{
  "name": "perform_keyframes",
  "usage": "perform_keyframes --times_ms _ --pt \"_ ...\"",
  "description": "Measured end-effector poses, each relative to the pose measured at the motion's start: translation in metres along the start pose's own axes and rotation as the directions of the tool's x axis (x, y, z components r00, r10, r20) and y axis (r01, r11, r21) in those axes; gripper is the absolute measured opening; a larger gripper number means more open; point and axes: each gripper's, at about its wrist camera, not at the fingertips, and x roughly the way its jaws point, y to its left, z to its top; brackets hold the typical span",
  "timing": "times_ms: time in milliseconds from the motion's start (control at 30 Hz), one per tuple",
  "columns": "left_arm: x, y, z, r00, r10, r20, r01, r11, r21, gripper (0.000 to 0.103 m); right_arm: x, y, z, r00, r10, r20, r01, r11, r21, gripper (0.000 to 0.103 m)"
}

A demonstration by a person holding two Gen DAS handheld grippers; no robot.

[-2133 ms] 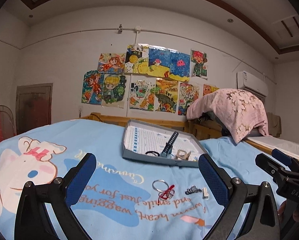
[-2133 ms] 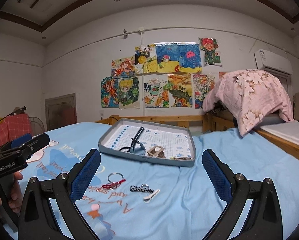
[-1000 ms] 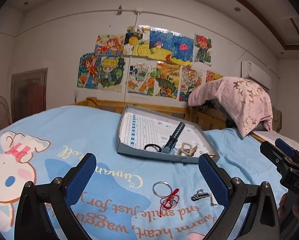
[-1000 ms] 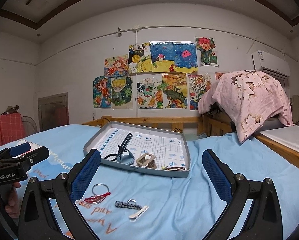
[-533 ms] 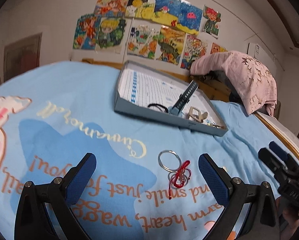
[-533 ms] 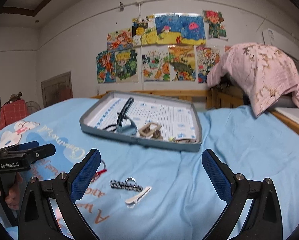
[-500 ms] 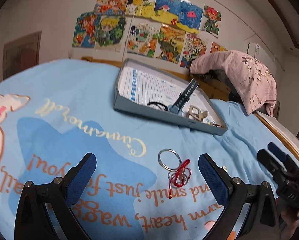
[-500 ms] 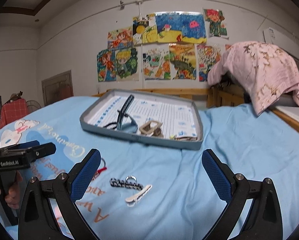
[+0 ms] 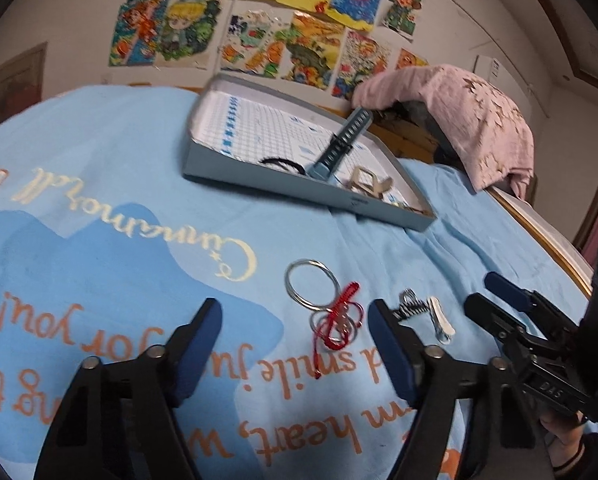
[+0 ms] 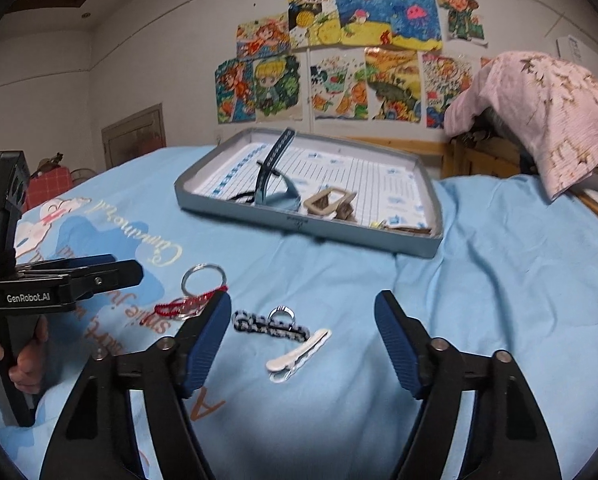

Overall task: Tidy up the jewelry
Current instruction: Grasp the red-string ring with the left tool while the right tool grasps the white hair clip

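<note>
Now, your work surface is the bed point(image 10: 499, 272), its blue sheet soft and printed, so anything you press down on will likely sink rather than slide. At the far side sits the grey tray point(image 10: 307, 228), already holding a watch strap point(image 10: 273, 168) and a few clips; that looks like the goal for the loose pieces.

Your left gripper point(image 9: 295, 324) points at the silver ring with the red cord point(image 9: 331, 312), which lies on the sheet between its fingers; they are narrowing but touch nothing yet. Come down over the ring's rim, not the cord, which would probably slip.

Your right gripper point(image 10: 303, 320) frames the black-and-white chain clip point(image 10: 269, 326) and the white hair clip point(image 10: 299, 354) just beside it, fingers also narrowing with no contact. Pick one, and centre on it so the neighbour isn't dragged.
</note>
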Motion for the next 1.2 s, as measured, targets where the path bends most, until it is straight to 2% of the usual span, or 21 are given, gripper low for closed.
perform_keyframes --times_ms 133,200,267,433,633,700,800,1033,1200 --pt "0.009 0.002 -0.002 0.997 -0.063 -0.05 0.062 0.998 -0.01 0.049 0.005 -0.002 -0.005 0.999 0.022 -0.032 -0.021 1.0 0.008 0.059" --pt "0.015 0.003 -0.004 0.993 -0.086 -0.081 0.085 0.996 -0.017 0.043 0.006 -0.003 -0.007 0.999 0.031 -0.044 -0.03 0.999 0.014 0.055" --pt "0.019 0.005 -0.004 0.99 -0.1 -0.097 0.098 0.995 -0.024 0.042 0.009 -0.004 -0.008 0.998 0.039 -0.057 -0.038 0.999 0.023 0.052" --pt "0.025 0.005 -0.004 0.985 -0.128 -0.117 0.126 0.992 -0.027 0.038 0.011 -0.006 -0.011 0.995 0.061 -0.073 -0.058 0.998 0.035 0.052" --pt "0.03 0.004 -0.007 0.981 -0.14 -0.133 0.138 0.99 -0.024 0.038 0.014 -0.004 -0.014 0.994 0.071 -0.088 -0.068 0.997 0.032 0.052" --pt "0.032 0.003 -0.007 0.98 -0.139 -0.14 0.137 0.99 -0.023 0.034 0.014 -0.005 -0.014 0.993 0.071 -0.092 -0.068 0.997 0.036 0.051" --pt "0.035 0.001 -0.006 0.979 -0.136 -0.149 0.135 0.991 -0.016 0.029 0.017 -0.005 -0.015 0.992 0.078 -0.104 -0.074 0.996 0.042 0.043" --pt "0.039 0.0 -0.009 0.976 -0.134 -0.173 0.135 0.991 -0.008 0.017 0.021 -0.002 -0.015 0.989 0.087 -0.12 -0.083 0.996 0.031 0.043" --pt "0.041 -0.001 -0.011 0.975 -0.132 -0.179 0.133 0.991 -0.003 0.012 0.023 0.001 -0.016 0.986 0.091 -0.138 -0.089 0.996 0.022 0.043"
